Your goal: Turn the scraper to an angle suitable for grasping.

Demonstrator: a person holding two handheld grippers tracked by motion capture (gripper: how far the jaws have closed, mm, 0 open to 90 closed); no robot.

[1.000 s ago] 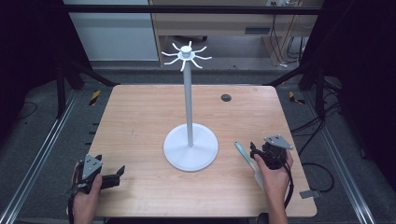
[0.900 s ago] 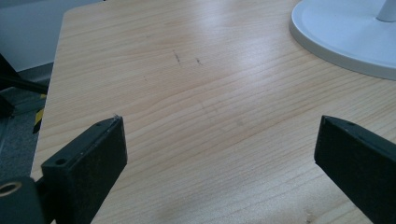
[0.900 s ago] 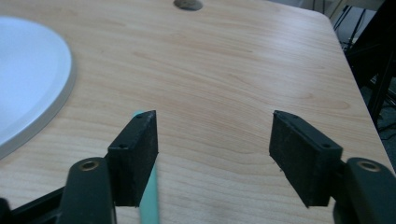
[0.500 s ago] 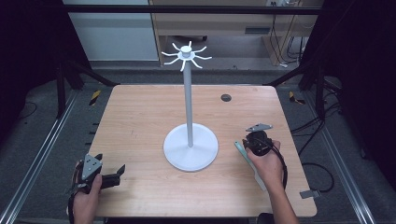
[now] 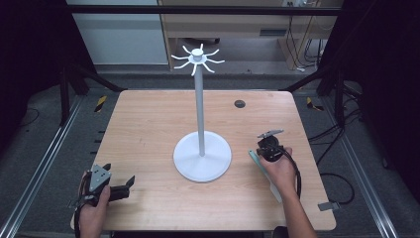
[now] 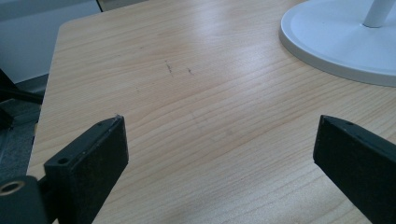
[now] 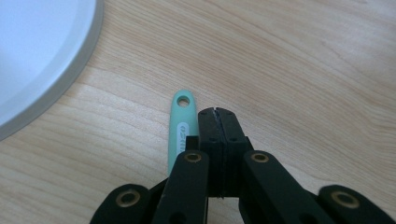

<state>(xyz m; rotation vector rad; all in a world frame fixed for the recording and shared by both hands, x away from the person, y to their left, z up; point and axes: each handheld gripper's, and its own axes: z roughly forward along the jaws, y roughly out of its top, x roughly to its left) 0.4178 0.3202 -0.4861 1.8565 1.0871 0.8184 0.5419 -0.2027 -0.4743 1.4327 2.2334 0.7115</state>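
From the high view, the right gripper (image 5: 268, 147) sits over the right part of the wooden surface (image 5: 148, 129), held in a hand whose forearm comes up from the lower edge; its jaws have just been closing and now stand together, with nothing seen between them. A mint-green handle (image 5: 255, 159) lies flat on the surface just beside this gripper, on the side toward the white stand's round base (image 5: 202, 156), and runs back beneath the hand toward the person. The stand's thin pole rises from that base to a crown of short white prongs (image 5: 197, 58). The left gripper (image 5: 116, 188) rests low near the front left corner, well apart from the stand, its jaws spread and pointing across the surface. In the left gripper view, the two black jaws stand wide apart with only bare wood grain between them; the rim of the white base (image 6: 336, 42) lies ahead and off to one side. In the right gripper view, the right gripper (image 7: 218, 116) shows its jaws pressed flat against each other, gripping nothing. The mint-green handle (image 7: 181, 122) lies immediately alongside the closed jaws, outside them, its rounded end with a small hanging hole reaching slightly past the jaw tips and pale lettering printed along it. The curved edge of the white base (image 7: 56, 88) lies farther off on that same side.
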